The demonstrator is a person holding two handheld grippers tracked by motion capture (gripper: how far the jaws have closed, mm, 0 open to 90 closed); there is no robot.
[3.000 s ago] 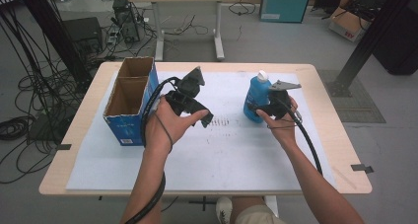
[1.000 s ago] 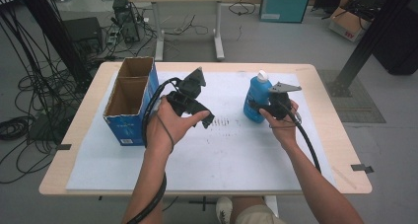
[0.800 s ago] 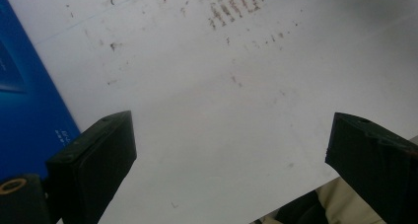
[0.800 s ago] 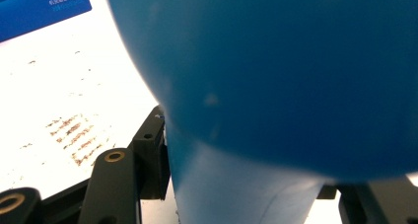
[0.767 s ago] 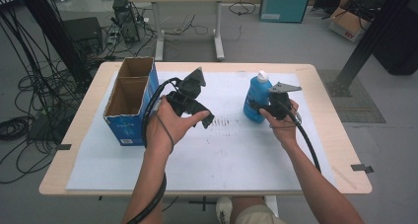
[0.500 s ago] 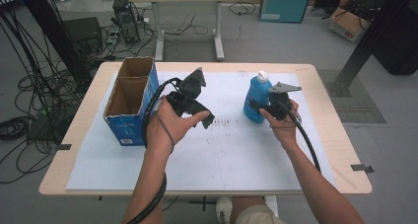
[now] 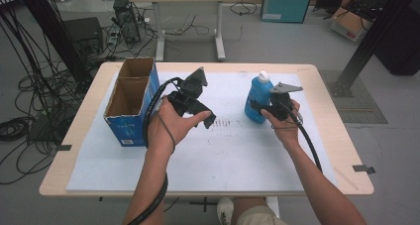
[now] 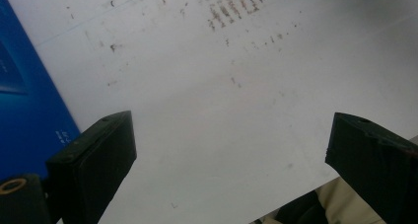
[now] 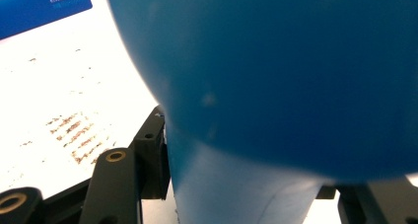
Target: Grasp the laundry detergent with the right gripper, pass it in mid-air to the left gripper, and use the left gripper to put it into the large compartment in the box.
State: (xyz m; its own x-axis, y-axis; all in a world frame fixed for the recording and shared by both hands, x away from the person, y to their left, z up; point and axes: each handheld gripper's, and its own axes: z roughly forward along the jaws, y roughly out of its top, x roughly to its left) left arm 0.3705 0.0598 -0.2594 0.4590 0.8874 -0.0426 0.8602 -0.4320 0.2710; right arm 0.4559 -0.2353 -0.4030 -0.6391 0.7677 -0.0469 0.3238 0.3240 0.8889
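While the high view hides them, right gripper [image 7: 261, 107] jaws clamping blue bottle [image 9: 276, 86]; left gripper [image 8: 231, 179] spread.

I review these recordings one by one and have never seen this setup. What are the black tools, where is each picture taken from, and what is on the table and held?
No robot here: a person holds a hand tool with two black jaws in each hand. The high view looks down from above the person. There, the left gripper hovers over the white table, beside an open blue cardboard box. The right gripper is closed on an upright blue bottle with a white cap. The other two pictures come from cameras riding on the tools. The left gripper view looks between wide-open jaws with nothing between them. The right gripper view is pressed close against the bottle's blue body.
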